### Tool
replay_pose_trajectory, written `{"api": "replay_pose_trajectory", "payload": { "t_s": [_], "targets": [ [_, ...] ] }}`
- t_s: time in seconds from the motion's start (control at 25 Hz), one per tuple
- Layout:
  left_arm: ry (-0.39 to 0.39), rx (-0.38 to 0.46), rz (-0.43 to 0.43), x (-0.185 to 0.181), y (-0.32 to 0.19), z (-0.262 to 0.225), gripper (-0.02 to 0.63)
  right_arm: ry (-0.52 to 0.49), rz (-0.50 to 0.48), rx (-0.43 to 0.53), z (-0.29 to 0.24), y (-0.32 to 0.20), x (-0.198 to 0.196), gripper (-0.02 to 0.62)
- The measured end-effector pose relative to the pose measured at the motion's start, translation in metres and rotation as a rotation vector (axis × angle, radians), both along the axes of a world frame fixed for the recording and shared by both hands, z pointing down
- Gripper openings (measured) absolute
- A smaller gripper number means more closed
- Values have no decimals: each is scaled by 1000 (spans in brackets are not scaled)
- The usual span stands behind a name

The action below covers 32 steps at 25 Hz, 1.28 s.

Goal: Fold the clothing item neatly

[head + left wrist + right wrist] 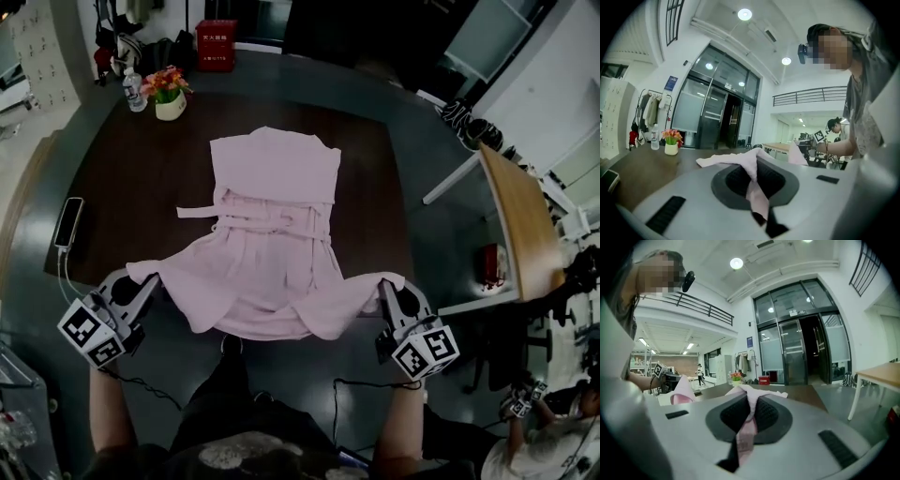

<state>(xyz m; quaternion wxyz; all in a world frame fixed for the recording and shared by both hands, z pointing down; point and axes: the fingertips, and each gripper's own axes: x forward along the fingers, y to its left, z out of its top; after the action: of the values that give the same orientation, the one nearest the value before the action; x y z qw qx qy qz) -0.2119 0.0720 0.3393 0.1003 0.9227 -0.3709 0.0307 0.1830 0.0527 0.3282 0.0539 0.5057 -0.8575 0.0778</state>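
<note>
A pink garment (272, 234) lies spread on the dark worktop (122, 178) in front of the person. Its long axis runs straight away from the person. The neck and shoulder end points toward the far edge of the worktop, and the wide hem points back toward the person. A waist tie (267, 214) crosses the garment about midway, at right angles to the long axis, with one loose end trailing out to the left.

The upper half rests flat on the worktop. The hem end is raised off the surface and hangs in a shallow curve between the two tools, past the near edge of the worktop.

The left tool (141, 286) holds the hem's left corner. In the left gripper view its jaws are pressed together on a fold of pink cloth that runs down between the pads. The right tool (389, 289) holds the hem's right corner the same way, and the right gripper view shows a strip of pink fabric pinched between its closed jaws. The two tools are well apart, at about the same height, one on each side of the hem.

A phone (68, 221) lies near the worktop's left edge. A flower pot (169, 94) and a bottle (134, 92) stand together at the far left corner, clear of the garment.
</note>
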Motion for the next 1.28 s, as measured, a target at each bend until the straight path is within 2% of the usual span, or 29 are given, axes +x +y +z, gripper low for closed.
{"api": "replay_pose_trajectory", "payload": {
  "t_s": [0.32, 0.56, 0.68, 0.84, 1.04, 1.16, 1.28],
  "targets": [
    [17, 55, 86, -8, -150, -32, 25, 50, 57, 98, -47, -133, -24, 2],
    [38, 54, 73, -6, -242, -44, 25, 61, 40, 93, -53, -225, -24, 2],
    [31, 56, 37, -9, -293, -54, 25, 49, 46, 97, -58, -276, -8, 2],
    [7, 53, -34, -14, -362, -62, 25, 10, 75, 72, -62, -349, 36, 2],
    [-19, 37, -88, -18, -450, -51, 25, -9, 126, 30, -48, -439, 81, 2],
    [-41, -5, -93, -15, -497, -32, 25, 8, 124, -15, -27, -489, 88, 2],
    [-60, -73, -103, -17, -543, 0, 25, 41, 162, -95, 9, -538, 95, 0]
  ]
}}
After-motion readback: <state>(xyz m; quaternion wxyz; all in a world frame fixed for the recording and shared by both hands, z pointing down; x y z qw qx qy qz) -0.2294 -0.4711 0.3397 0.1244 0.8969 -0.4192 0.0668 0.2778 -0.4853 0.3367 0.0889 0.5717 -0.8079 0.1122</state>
